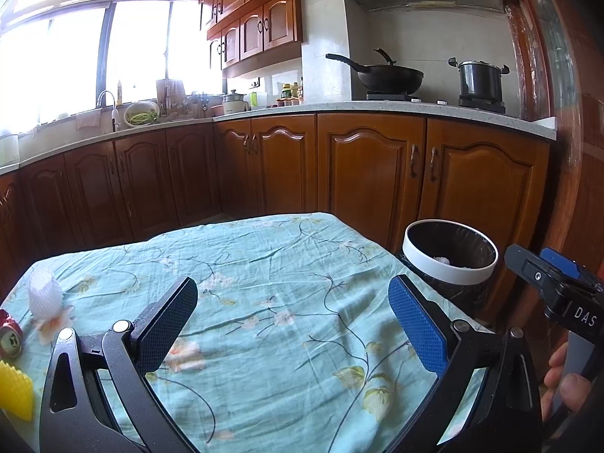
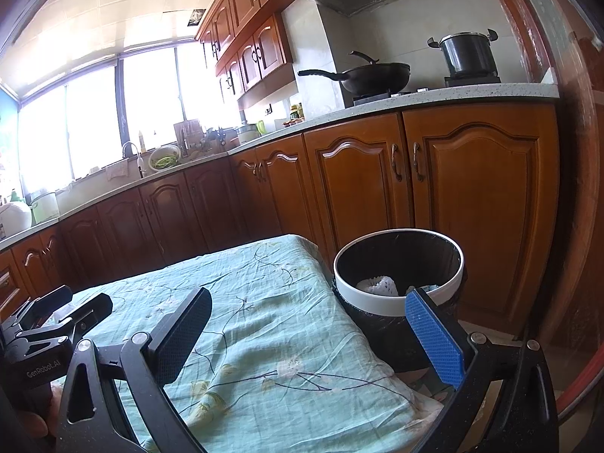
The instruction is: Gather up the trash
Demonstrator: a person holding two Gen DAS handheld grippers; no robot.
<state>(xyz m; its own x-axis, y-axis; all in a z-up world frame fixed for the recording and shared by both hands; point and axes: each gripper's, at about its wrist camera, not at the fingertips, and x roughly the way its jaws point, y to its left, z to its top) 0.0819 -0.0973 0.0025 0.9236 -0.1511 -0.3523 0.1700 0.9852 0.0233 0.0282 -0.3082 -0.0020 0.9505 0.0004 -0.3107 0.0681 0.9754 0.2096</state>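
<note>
While both empty, grippers point(image 1: 292, 324) agape

The small red drink can point(image 1: 10, 334) lies at the left edge of the left wrist view, and the edge cuts part of it off. The bumpy yellow plastic thing point(image 1: 16, 390) below it is cut off too, so I cannot tell what it is. The round white-rimmed bin with a black bag point(image 2: 396, 304) stands just beside the cloth-covered surface point(image 2: 264, 339). A blue pad hides part of its rim in the right wrist view. Inside, a white foam net point(image 2: 379, 286) shows, but the pale scrap point(image 2: 428, 287) next to it is too hidden to name. The bottles point(image 1: 291, 91) on the far counter are too small to read.
</note>
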